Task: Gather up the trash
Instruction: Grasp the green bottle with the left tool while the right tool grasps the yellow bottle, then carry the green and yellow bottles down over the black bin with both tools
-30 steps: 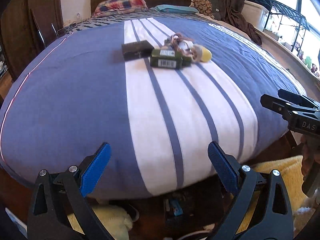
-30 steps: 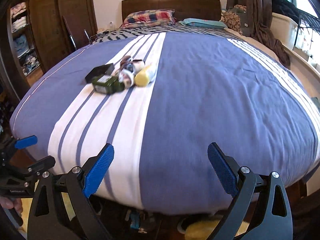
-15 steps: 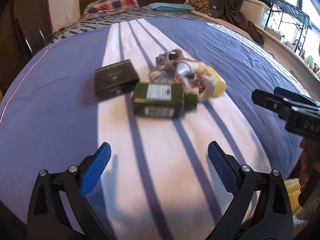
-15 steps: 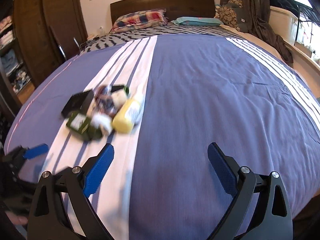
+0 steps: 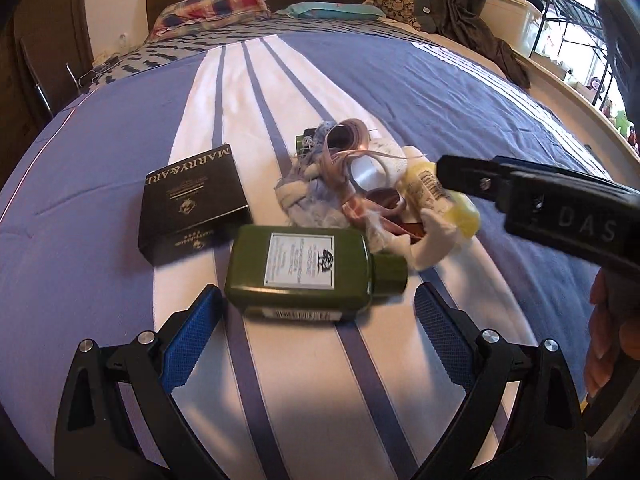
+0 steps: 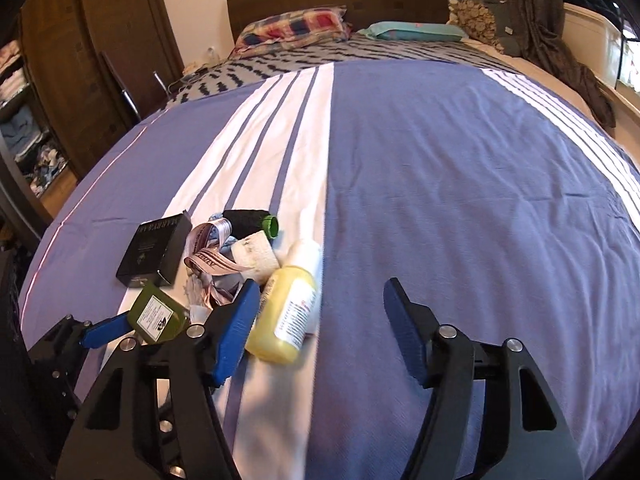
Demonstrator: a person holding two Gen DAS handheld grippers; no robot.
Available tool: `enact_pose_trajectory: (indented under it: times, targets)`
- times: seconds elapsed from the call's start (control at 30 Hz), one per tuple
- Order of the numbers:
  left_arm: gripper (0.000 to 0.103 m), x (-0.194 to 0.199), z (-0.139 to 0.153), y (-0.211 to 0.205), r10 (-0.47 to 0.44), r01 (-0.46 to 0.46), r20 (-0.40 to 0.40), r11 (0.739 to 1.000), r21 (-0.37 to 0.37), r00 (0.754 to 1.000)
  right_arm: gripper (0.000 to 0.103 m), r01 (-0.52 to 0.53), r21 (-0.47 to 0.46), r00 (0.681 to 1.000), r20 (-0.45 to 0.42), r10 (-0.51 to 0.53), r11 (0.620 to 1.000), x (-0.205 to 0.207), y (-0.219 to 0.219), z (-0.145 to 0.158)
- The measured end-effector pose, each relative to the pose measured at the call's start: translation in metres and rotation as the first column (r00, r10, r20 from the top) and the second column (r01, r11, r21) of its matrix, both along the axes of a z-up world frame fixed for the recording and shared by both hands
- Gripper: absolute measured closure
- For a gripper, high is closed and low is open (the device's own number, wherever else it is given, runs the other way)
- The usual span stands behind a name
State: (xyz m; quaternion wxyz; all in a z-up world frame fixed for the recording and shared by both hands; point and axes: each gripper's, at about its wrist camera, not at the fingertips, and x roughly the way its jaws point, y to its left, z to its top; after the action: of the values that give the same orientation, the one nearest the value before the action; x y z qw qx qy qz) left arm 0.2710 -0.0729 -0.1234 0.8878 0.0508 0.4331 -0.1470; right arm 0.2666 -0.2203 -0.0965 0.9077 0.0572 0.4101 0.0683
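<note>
Trash pile on the bed point(image 6: 440, 168): green bottle point(image 5: 304, 276) before the wide left hand-held gripper point(image 5: 316, 336); yellow bottle point(image 6: 288, 312) just left of the right hand-held gripper point(image 6: 320, 320), jaws narrowing, gripping nothing.

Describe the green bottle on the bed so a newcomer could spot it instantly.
On the blue bedspread, find the white band with thin blue stripes, where a small heap of trash lies. At the heap's near edge, just ahead of the left gripper, lies the dark green flat plastic bottle on its side. Only it has a white label and green cap; beside it sits a black box.
</note>
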Motion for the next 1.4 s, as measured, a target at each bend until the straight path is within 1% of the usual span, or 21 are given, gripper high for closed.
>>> enact_pose_trajectory:
  times: [0.07, 0.1, 0.23, 0.3, 0.33, 0.37, 0.4, 0.47, 0.6, 0.7, 0.9, 1.0, 1.23, 1.4]
  targets:
    - [0.022, 0.003, -0.001, 0.001, -0.003, 0.003, -0.005, 1.000, -0.007, 1.000, 0.047, -0.011, -0.003, 1.000, -0.018, 0.011, 1.000, 0.005, 0.005, -0.005]
    - [0.022, 0.004, -0.001, 0.002, -0.006, 0.006, -0.004, 1.000, -0.013, 1.000, 0.048, -0.015, 0.002, 1.000, -0.026, 0.015, 1.000, 0.007, 0.006, -0.007]
    - [0.023, 0.005, -0.001, 0.004, -0.016, 0.016, 0.001, 1.000, -0.013, 1.000, 0.052, -0.026, 0.019, 0.998, -0.055, 0.027, 0.999, 0.013, 0.011, -0.014]
    - [0.023, 0.007, -0.002, 0.001, -0.025, 0.025, 0.006, 1.000, 0.002, 1.000, 0.053, -0.041, 0.037, 0.995, -0.093, 0.044, 0.998, 0.018, 0.016, -0.022]
    - [0.023, 0.007, -0.002, 0.001, -0.028, 0.028, 0.007, 1.000, 0.002, 1.000, 0.057, -0.037, 0.037, 0.994, -0.098, 0.041, 0.999, 0.019, 0.017, -0.025]
    - [0.023, 0.008, -0.002, 0.001, -0.031, 0.031, 0.009, 1.000, -0.001, 0.999, 0.064, -0.032, 0.034, 0.996, -0.087, 0.034, 0.999, 0.019, 0.018, -0.025]
    - [0.023, 0.008, -0.002, 0.002, -0.033, 0.033, 0.010, 0.999, -0.004, 0.999, 0.067, -0.024, 0.040, 0.996, -0.082, 0.027, 0.999, 0.019, 0.016, -0.024]
    - [0.023, 0.006, -0.001, 0.003, -0.039, 0.039, 0.014, 0.999, -0.004, 0.999, 0.069, -0.016, 0.063, 0.997, -0.078, 0.021, 0.998, 0.018, 0.012, -0.022]
    - [0.023, 0.001, 0.001, 0.005, -0.040, 0.040, 0.029, 0.999, 0.002, 0.999, 0.071, -0.031, 0.037, 0.998, -0.058, 0.033, 0.999, 0.011, 0.010, -0.015]
    - [0.023, -0.008, 0.006, 0.010, -0.030, 0.030, 0.040, 1.000, 0.000, 0.999, 0.071, -0.039, 0.036, 0.998, -0.040, 0.040, 0.999, 0.007, 0.008, -0.007]
    - [0.023, -0.037, 0.021, 0.022, -0.008, 0.008, 0.063, 1.000, -0.002, 0.998, 0.071, -0.053, 0.019, 0.999, 0.011, 0.053, 0.998, -0.022, 0.006, 0.013]
    - [0.023, -0.057, 0.030, 0.027, -0.002, 0.003, 0.076, 1.000, -0.008, 0.997, 0.071, -0.062, 0.017, 0.998, 0.034, 0.061, 0.998, -0.043, 0.005, 0.022]
    - [0.023, -0.114, 0.055, 0.032, 0.012, -0.010, 0.123, 1.000, -0.023, 0.992, 0.071, -0.087, 0.022, 0.993, 0.084, 0.085, 0.996, -0.096, 0.002, 0.040]
    - [0.023, -0.157, 0.064, 0.033, 0.020, -0.014, 0.148, 0.999, -0.037, 0.989, 0.071, -0.110, 0.004, 0.986, 0.123, 0.109, 0.994, -0.142, 0.005, 0.048]
